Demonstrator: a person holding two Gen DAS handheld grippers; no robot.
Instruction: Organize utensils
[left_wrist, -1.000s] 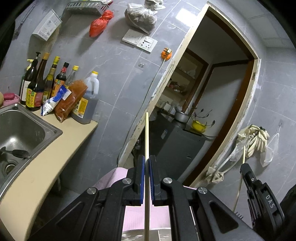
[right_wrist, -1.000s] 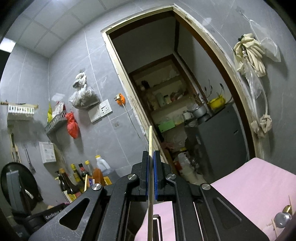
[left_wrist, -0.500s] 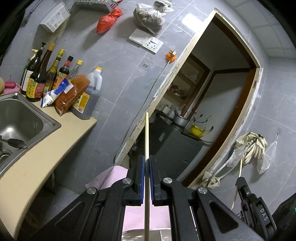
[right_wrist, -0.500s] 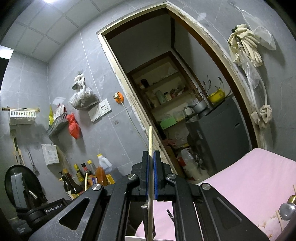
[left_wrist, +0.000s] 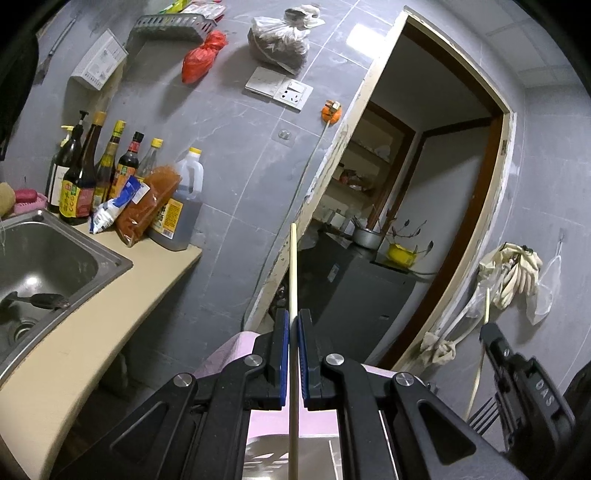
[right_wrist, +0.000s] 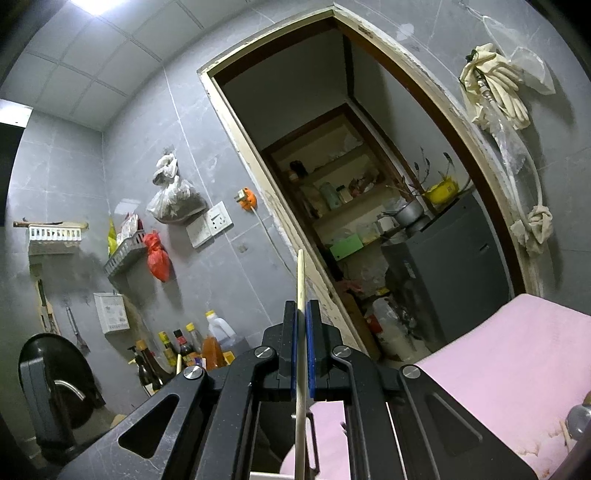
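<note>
My left gripper is shut on a pale wooden chopstick that stands upright between its blue pads and sticks out well past the fingertips. My right gripper is shut on a second wooden chopstick, also upright. Both are held up in the air, aimed at the grey tiled wall and the doorway. In the left wrist view the other gripper shows at the lower right with its chopstick. A shiny metal tray lies just below the left gripper, and dark fork tines show at the lower right.
A pink cloth covers the surface below. A steel sink sits in a beige counter at the left, with sauce bottles at the back. An open doorway leads to a grey cabinet and shelves.
Both grippers have tilted and drifted a little while holding their chopsticks; the view has shifted slightly upward and leftward. The grips are unchanged.
</note>
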